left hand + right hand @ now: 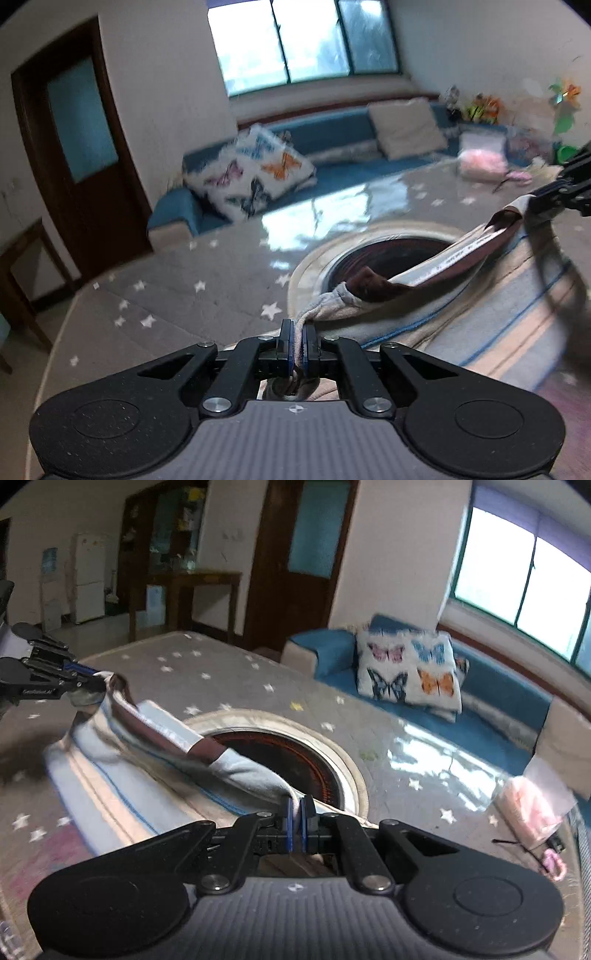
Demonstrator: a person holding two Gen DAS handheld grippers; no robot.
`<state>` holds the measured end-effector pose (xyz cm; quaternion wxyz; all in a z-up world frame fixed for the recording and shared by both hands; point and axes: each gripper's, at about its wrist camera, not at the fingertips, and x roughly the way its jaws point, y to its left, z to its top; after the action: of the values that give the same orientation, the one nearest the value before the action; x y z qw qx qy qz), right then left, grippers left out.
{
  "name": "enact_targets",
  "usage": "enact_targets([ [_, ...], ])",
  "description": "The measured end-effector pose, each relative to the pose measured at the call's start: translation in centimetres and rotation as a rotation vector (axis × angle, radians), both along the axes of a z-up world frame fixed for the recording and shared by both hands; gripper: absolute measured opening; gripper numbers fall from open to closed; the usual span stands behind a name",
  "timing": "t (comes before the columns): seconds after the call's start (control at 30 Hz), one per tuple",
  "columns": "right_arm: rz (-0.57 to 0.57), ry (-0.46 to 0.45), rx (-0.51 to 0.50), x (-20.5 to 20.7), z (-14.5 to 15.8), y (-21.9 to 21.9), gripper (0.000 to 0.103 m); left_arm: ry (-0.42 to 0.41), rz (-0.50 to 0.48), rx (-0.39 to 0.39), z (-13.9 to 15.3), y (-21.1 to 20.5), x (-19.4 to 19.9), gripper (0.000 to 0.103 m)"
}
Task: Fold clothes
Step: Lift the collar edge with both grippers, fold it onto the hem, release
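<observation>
A light striped garment (491,317) with a brown neckband hangs stretched between my two grippers above a grey star-patterned table (166,288). My left gripper (298,334) is shut on one corner of it. My right gripper (297,812) is shut on the other corner; it also shows in the left wrist view (554,192) at the far right. The left gripper shows in the right wrist view (85,675) at the far left. The garment (122,775) sags between them over the table.
A round dark opening (295,760) sits in the table's middle. A blue couch (498,701) with a butterfly pillow (410,672) runs behind. A pink bag (532,805) lies at the table's right. A dark door (74,147) and wooden side table (192,587) stand beyond.
</observation>
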<state>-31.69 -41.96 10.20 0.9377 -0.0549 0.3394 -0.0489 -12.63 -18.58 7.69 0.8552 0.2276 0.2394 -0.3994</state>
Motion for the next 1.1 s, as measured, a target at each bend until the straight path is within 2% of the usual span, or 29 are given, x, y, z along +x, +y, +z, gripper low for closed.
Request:
enact_targets([
  [0.2, -0.063, 0.053, 0.079, 4.9, -4.2, -2.9, 0.004, 0.108, 0.039, 0.043, -3.6, -2.6, 4.6, 0.005],
  [0.37, -0.147, 0.019, 0.160, 6.3, -6.1, -4.9, 0.006, 0.142, 0.079, 0.038, -5.0, -3.4, 6.9, 0.009],
  [0.5, -0.203, -0.023, 0.162, 6.3, -6.3, -5.8, 0.008, 0.141, 0.124, 0.025, -4.7, -4.0, 7.9, 0.010],
  [0.6, -0.168, -0.023, 0.187, 6.0, -5.7, -5.0, 0.009, 0.125, 0.174, 0.004, -4.0, -3.7, 8.5, 0.010],
  [0.7, -0.120, -0.007, 0.222, 6.0, -5.4, -4.0, 0.009, 0.149, 0.196, -0.051, -2.9, -2.7, 8.6, 0.009],
  [0.8, -0.085, 0.038, 0.259, 7.2, -6.7, -3.0, 0.009, 0.190, 0.152, -0.077, -2.3, -2.2, 7.7, 0.009],
  [0.97, -0.105, 0.062, 0.293, 8.8, -8.7, -2.6, 0.009, 0.243, 0.033, -0.039, -3.0, -3.5, 5.5, 0.007],
  [1.1, -0.165, 0.039, 0.307, 9.4, -9.3, -3.4, 0.009, 0.274, 0.015, -0.006, -4.5, -5.6, 5.8, 0.008],
])
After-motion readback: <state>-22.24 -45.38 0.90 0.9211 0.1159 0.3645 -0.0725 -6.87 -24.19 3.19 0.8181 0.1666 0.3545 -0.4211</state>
